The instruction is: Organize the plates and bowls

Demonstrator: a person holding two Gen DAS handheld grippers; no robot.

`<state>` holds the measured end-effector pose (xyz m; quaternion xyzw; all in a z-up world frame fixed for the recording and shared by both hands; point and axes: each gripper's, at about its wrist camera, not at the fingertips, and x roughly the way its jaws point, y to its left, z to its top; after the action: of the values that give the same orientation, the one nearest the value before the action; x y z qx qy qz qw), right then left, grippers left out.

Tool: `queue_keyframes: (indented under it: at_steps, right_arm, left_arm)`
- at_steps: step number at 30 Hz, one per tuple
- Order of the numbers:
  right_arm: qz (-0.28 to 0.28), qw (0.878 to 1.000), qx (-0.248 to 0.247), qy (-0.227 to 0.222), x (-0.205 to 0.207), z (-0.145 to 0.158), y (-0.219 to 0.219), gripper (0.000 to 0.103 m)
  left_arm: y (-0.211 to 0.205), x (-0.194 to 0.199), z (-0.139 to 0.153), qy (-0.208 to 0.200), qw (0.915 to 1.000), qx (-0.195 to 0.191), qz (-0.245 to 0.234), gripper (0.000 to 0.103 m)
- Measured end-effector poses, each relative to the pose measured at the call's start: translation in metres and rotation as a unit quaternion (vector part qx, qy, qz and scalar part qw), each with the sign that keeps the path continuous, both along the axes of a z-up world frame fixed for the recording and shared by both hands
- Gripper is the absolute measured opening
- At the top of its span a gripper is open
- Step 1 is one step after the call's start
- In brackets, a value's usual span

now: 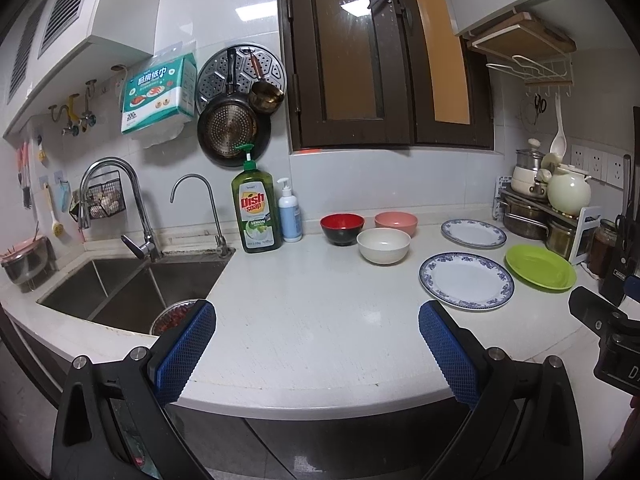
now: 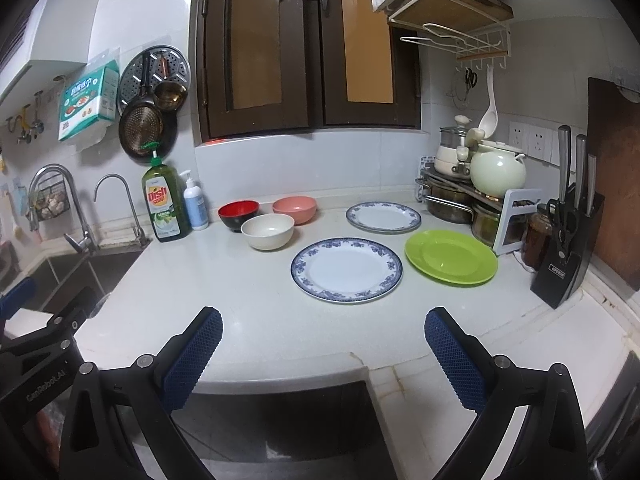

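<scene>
Sink: the steel double sink [image 1: 132, 280] sits at the far left, fully seen only in the left wrist view.
Soap: a green dish soap bottle [image 1: 256, 208] stands by the wall next to a small white pump bottle [image 1: 289, 212].
Left tool: the left tool [image 1: 316, 348], its blue-padded fingers spread wide apart and holding nothing, hovers over the near edge of the white table [image 1: 304, 304].
Bowls: a red-and-black bowl [image 1: 342, 227], a pink bowl [image 1: 396, 222] and a cream bowl [image 1: 383, 245] sit close together near the wall, the cream one nearest.
Plates: a large blue-rimmed white plate [image 2: 346, 269] lies in front, a smaller blue-rimmed plate [image 2: 383, 217] behind it, and a lime green plate [image 2: 451, 256] just to the right, none stacked.
Right tool: the right tool [image 2: 324, 356] is spread open and empty, short of the large plate.
Knife block: the black knife block [image 2: 568, 240] shows whole only in the right wrist view.
</scene>
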<state>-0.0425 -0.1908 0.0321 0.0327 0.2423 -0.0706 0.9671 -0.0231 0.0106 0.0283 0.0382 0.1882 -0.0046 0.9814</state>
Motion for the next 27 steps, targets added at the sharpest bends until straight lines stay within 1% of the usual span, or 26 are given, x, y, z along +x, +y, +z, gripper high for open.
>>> queue_keyframes:
  at_steps: [27]
  right_arm:
    - [-0.001, 1.000, -0.006, -0.002, -0.0008, 0.0011, 0.0054, 0.102]
  left_arm:
    - [0.0037, 0.0022, 0.0005, 0.001, 1.0000, -0.001, -0.003, 0.103]
